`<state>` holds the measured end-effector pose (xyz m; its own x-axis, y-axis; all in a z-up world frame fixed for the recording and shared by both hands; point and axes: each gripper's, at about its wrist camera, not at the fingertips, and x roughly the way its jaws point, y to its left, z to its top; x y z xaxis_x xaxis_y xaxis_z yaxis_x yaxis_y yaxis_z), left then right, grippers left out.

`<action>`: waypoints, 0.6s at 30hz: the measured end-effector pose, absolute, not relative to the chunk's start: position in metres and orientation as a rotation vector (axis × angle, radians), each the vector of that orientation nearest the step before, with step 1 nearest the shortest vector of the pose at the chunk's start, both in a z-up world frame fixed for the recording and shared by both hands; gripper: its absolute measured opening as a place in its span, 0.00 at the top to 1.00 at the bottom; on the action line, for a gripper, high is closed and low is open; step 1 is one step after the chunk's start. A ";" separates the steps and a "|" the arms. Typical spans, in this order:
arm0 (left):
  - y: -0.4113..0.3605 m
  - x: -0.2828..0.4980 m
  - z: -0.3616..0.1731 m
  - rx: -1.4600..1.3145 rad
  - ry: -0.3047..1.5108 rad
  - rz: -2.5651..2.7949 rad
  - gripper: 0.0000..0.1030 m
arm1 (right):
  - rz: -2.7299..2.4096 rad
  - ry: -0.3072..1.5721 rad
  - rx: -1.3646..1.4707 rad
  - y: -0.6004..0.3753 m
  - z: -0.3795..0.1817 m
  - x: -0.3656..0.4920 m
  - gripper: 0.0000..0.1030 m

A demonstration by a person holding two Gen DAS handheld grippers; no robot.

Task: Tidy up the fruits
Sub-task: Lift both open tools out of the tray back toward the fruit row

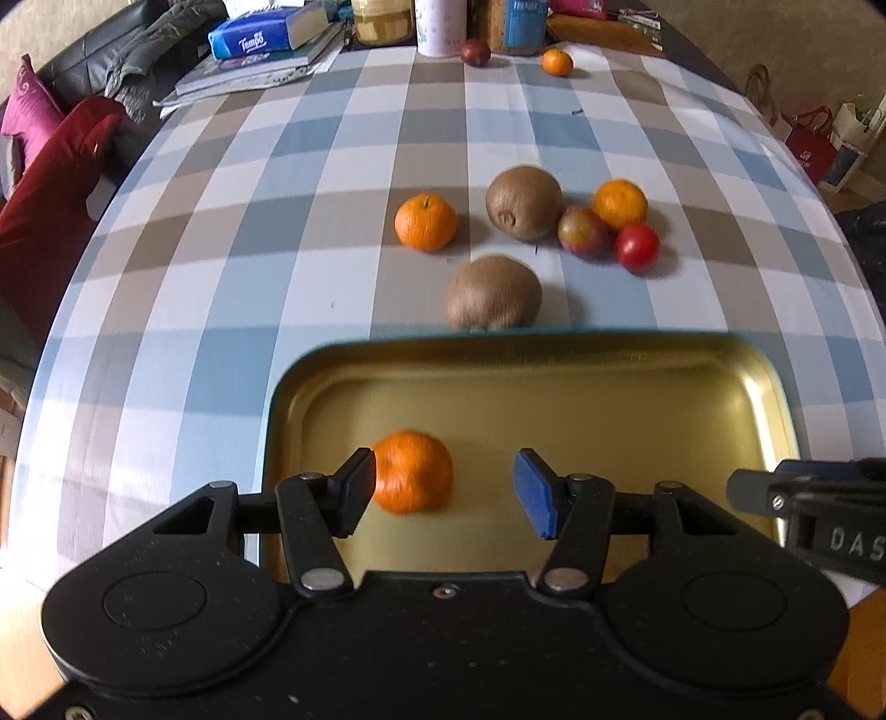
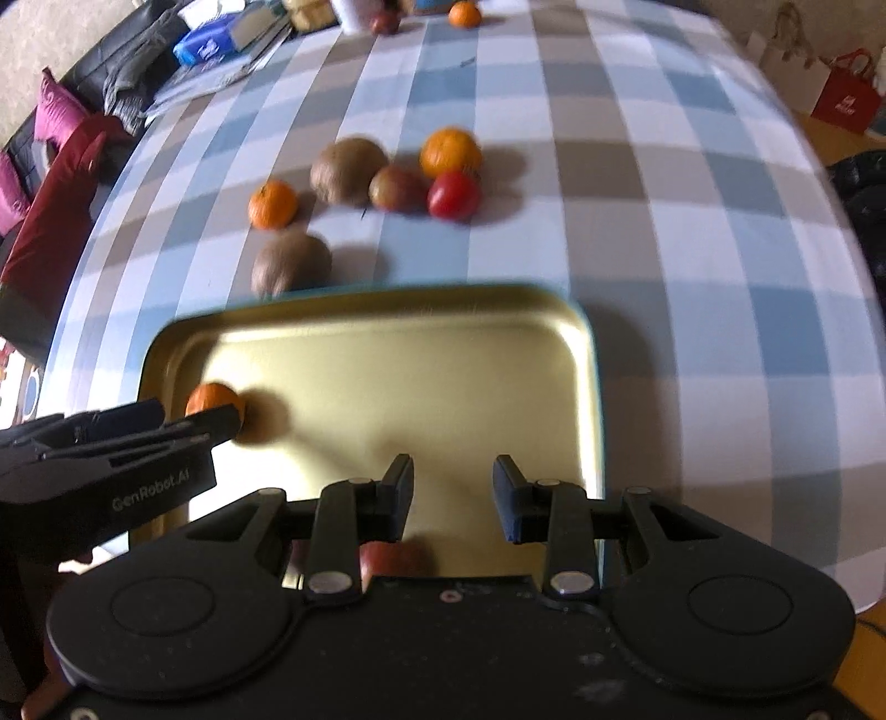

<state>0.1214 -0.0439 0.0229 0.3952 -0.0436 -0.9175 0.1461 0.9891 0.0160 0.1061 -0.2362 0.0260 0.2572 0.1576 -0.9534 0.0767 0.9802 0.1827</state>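
My left gripper (image 1: 446, 493) hangs over the gold tray (image 1: 764, 376) with its jaws spread wide; a mandarin (image 1: 412, 471) sits on the tray floor touching the left pad, but the right pad is well clear of it, so I have hold of nothing. Beyond the tray's far rim on the checked bench (image 1: 221, 232) lie a kiwi (image 1: 493, 292), a second kiwi (image 1: 523, 202), another mandarin (image 1: 425, 221), and a cluster of mandarin (image 1: 620, 202), plum (image 1: 582, 231) and red fruit (image 1: 637, 246). At the far end I see one more mandarin (image 1: 556, 61) and a dark plum (image 1: 475, 53). From the right wrist view, my right gripper (image 2: 453, 498) is parted and empty above the near part of the tray (image 2: 581, 354); a reddish fruit (image 2: 387, 556) shows just behind its left finger, partly hidden. The left gripper (image 2: 221, 421) enters from the left, against the mandarin (image 2: 207, 396) in the tray.
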 end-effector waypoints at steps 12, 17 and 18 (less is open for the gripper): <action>-0.036 0.159 0.021 0.048 1.176 -0.108 0.41 | -0.054 1.254 0.231 -0.251 0.037 0.146 0.66; -0.029 0.174 0.021 0.028 1.177 -0.101 0.41 | -0.051 1.266 0.226 -0.255 0.032 0.162 0.66; -0.028 0.178 0.021 0.024 1.178 -0.098 0.41 | -0.041 1.278 0.224 -0.256 0.030 0.167 0.66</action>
<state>0.1776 -0.0284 0.0209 0.3787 -0.0640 -0.9233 0.0892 0.9955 -0.0324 0.1671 -0.2561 0.0297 0.2913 0.0934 -0.9521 0.1547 0.9775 0.1432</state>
